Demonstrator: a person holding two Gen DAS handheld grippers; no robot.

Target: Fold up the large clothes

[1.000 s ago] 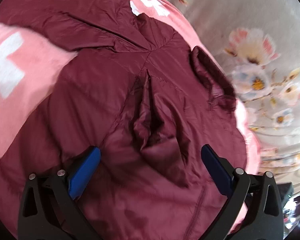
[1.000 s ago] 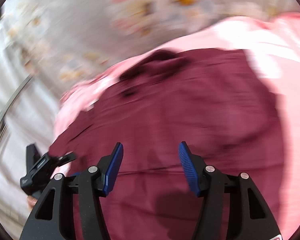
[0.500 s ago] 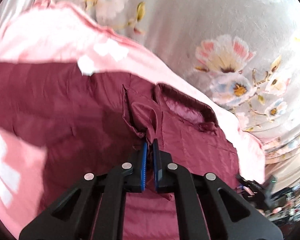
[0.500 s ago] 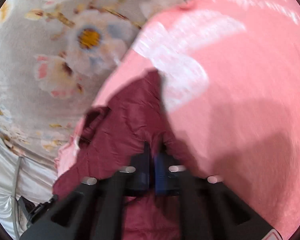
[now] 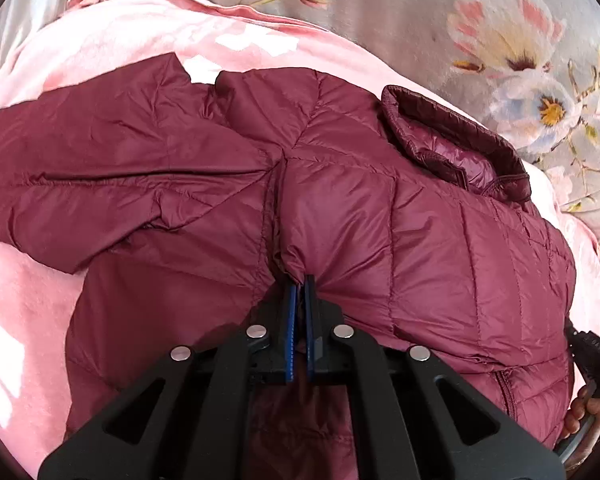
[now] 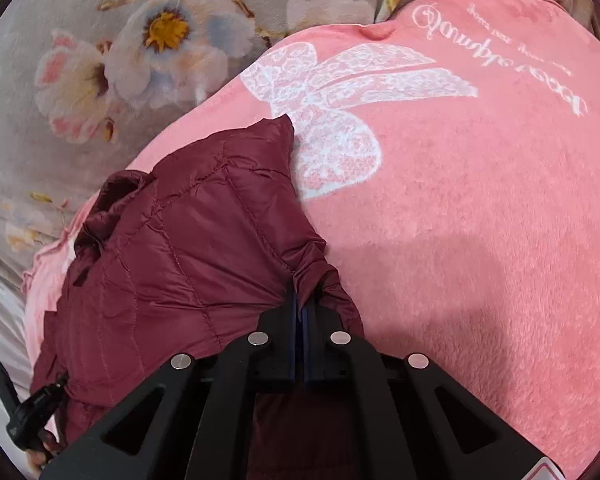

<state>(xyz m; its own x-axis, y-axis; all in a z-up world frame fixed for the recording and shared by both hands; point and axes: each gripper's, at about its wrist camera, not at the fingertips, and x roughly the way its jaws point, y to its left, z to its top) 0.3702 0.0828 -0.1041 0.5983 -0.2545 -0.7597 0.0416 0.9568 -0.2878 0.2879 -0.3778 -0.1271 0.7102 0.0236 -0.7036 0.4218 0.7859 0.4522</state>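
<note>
Pink blanket with white butterfly print spread over floral bedding. Maroon quilted puffer jacket lies on blanket, shiny, creased, collar standing up, sleeve thrown left. Left gripper and right gripper both clamped tight on pinched jacket fabric

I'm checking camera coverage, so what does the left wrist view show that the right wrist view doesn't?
Only the left wrist view shows the spread sleeve and the left gripper, shut on the maroon quilted puffer jacket. Only the right wrist view shows the white lace butterfly print, the script lettering, and the right gripper, also pinching the jacket. Both share the jacket's collar, the pink fleece blanket and the grey floral bedding.
</note>
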